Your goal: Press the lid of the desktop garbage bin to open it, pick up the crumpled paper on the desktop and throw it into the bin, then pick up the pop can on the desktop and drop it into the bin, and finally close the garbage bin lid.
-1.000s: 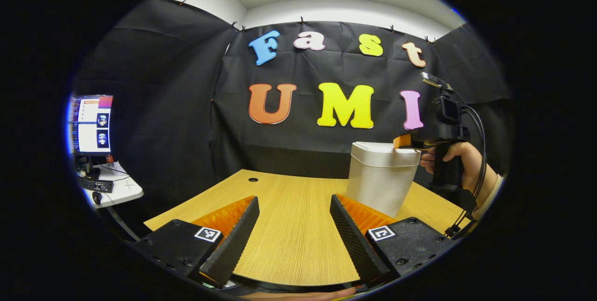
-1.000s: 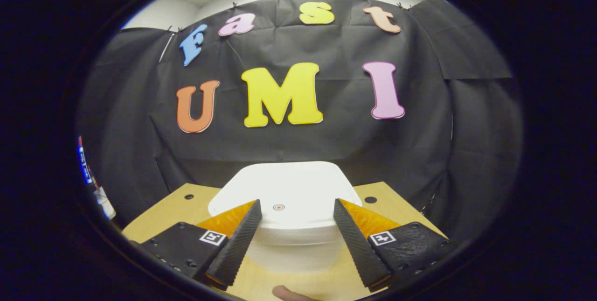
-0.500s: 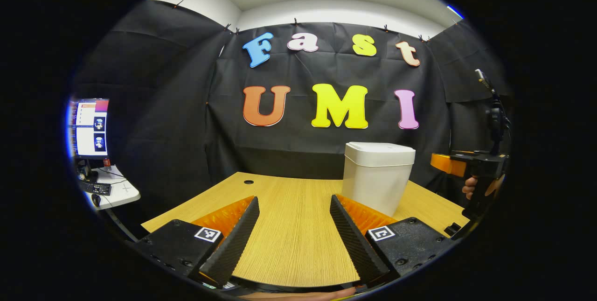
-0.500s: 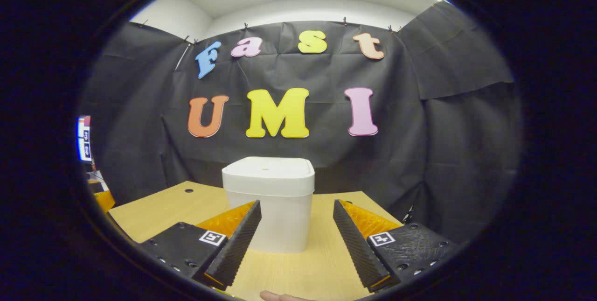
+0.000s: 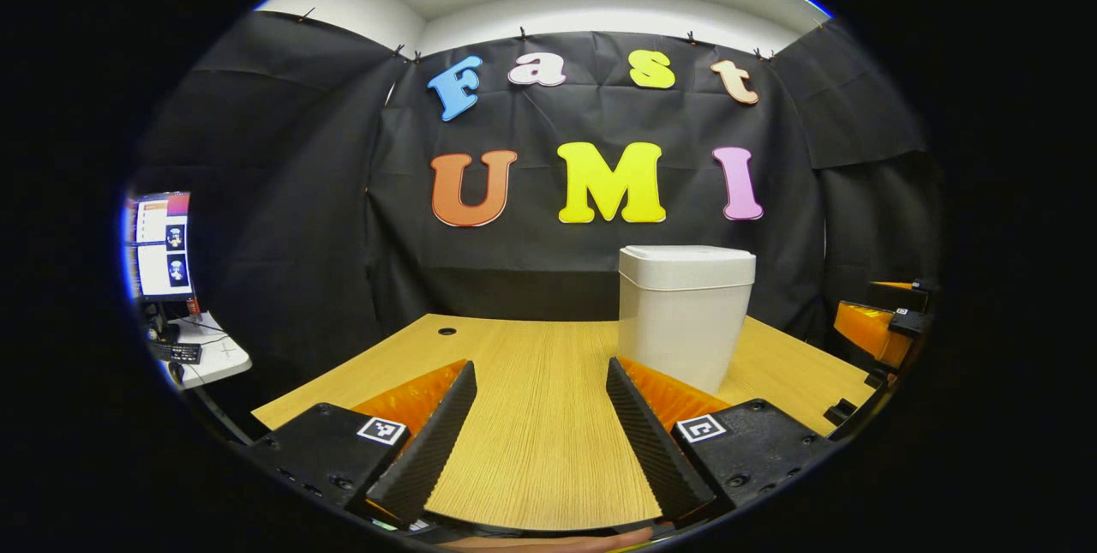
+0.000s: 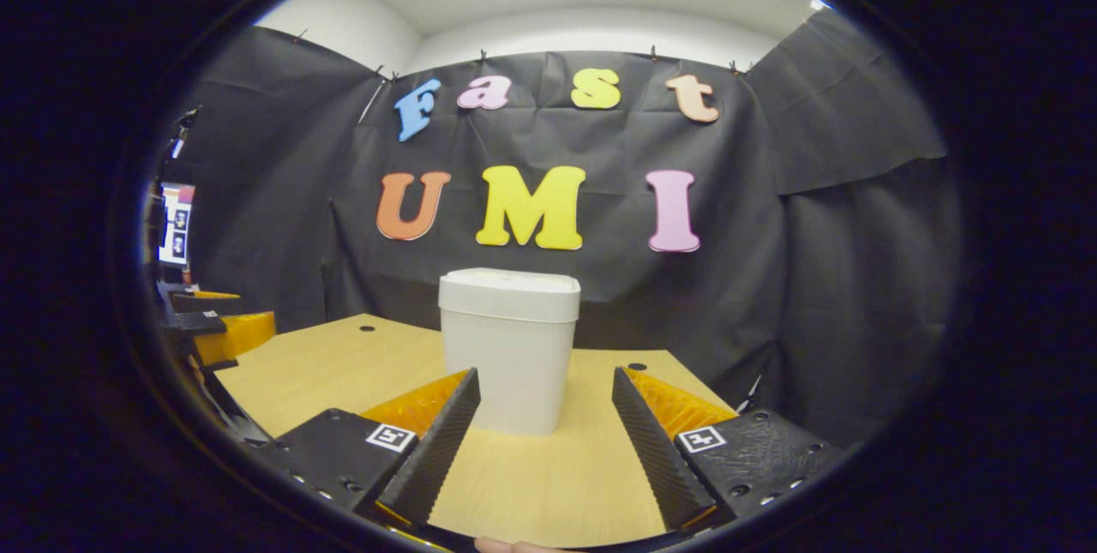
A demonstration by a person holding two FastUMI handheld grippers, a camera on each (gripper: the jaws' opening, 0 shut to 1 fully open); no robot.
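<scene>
A white garbage bin (image 5: 683, 313) stands upright on the wooden desk (image 5: 531, 424) with its lid down flat. In the left gripper view it sits beyond my right finger. My left gripper (image 5: 542, 433) is open over bare desktop, nothing between its fingers. The right gripper (image 5: 874, 326) shows at the far right edge of that view, apart from the bin. In the right gripper view the bin (image 6: 507, 347) stands straight ahead, a short way beyond my open right gripper (image 6: 544, 437). The left gripper (image 6: 218, 330) shows at that view's left edge.
A side table (image 5: 201, 356) with a monitor (image 5: 161, 244) and keyboard stands left of the desk. The desk has small round cable holes (image 5: 446, 332) near its back edge. The black cloth wall closes the back and sides.
The right gripper has drawn back and down from over the bin lid to low beside the desk. The bin's lid lies flat. The left gripper has hardly moved.
</scene>
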